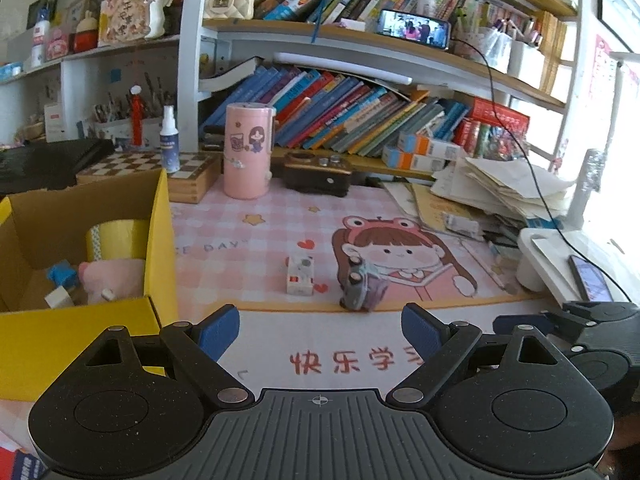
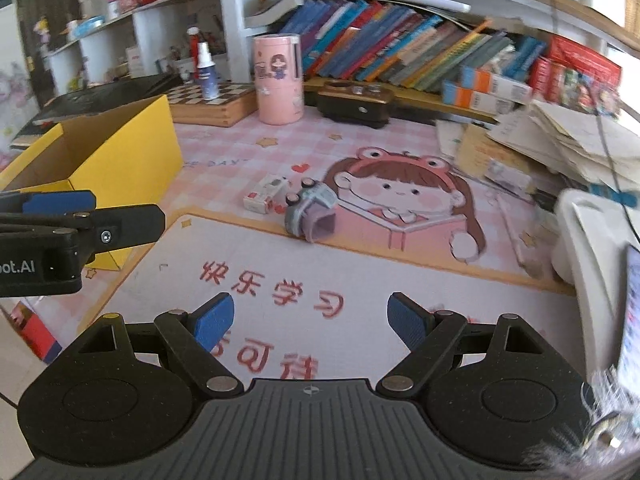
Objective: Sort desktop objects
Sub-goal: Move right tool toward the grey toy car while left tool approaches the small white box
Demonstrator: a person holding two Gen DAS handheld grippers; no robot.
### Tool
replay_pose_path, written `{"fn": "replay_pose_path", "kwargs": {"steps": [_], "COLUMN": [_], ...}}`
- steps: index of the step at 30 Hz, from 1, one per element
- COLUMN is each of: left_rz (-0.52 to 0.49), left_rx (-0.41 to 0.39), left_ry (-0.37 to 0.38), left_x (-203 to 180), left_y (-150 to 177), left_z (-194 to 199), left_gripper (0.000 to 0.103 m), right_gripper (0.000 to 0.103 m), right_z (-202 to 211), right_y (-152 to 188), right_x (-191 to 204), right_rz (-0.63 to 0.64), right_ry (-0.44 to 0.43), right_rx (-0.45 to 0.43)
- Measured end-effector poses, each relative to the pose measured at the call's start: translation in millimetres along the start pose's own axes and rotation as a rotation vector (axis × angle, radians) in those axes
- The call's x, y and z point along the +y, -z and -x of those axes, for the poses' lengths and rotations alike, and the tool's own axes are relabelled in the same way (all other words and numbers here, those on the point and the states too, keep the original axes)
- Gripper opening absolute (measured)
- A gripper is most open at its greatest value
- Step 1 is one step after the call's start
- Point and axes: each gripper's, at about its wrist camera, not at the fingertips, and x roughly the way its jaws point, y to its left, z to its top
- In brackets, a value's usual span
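Note:
A small grey and purple toy car (image 1: 362,286) (image 2: 310,212) lies on the pink cartoon desk mat (image 1: 260,240) (image 2: 240,152). Just left of it is a small white box with red print (image 1: 299,276) (image 2: 266,193). My left gripper (image 1: 320,330) hovers open over the mat's near edge, short of both items, with nothing between its blue pads. My right gripper (image 2: 310,322) also stands open and empty, nearer the front of the mat. The left gripper's fingers (image 2: 80,216) show from the side at the left of the right wrist view.
A yellow cardboard box (image 1: 160,240) (image 2: 120,160) at the left holds a tape roll (image 1: 116,238), a pink plush (image 1: 116,278) and small blue and white pieces. Behind stand a pink cylinder (image 1: 248,152), a dark case (image 1: 318,174), a chessboard box (image 1: 188,174) and book shelves. Paper stacks (image 1: 508,188) and a white stand (image 1: 560,256) lie right.

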Motion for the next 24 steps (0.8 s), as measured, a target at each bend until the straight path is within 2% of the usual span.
{"fn": "replay_pose_path", "kwargs": {"steps": [10, 24], "left_rz": [0.012, -0.005], "left_rx": [0.023, 0.055], "left_ry": [-0.079, -0.117], "left_x": [-5, -14], "left_y": [-11, -19], "left_z": [-15, -28], "left_gripper": [0.09, 0.09], "right_gripper": [0.084, 0.084], "right_z": [-43, -104], "right_y": [-25, -53], "right_x": [-24, -35], "right_rz": [0.14, 0.352], "right_ry": [-0.128, -0.282], "right_rx": [0.0, 0.011]}}
